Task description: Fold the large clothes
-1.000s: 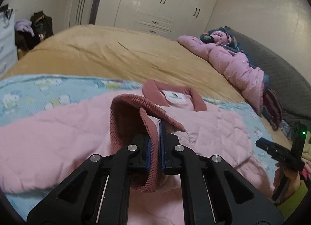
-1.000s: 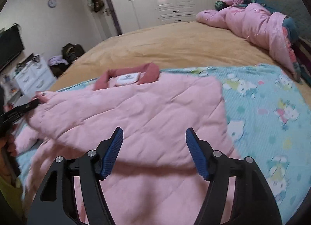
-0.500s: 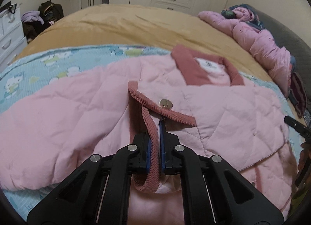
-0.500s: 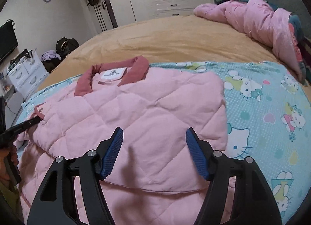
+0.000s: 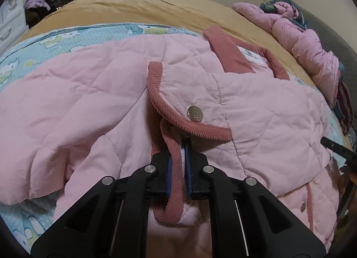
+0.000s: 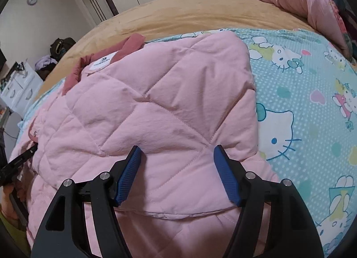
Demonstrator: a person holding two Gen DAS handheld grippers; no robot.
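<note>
Left wrist view: the left gripper (image 5: 178, 164) is clamped on the corduroy cuff (image 5: 176, 168) of the pink quilted jacket (image 5: 89, 106), beside a metal snap (image 5: 195, 113). Right wrist view alone shows the right gripper (image 6: 177, 175), fingers apart, over the folded jacket lying on a cartoon-print sheet (image 6: 308, 110).
</note>
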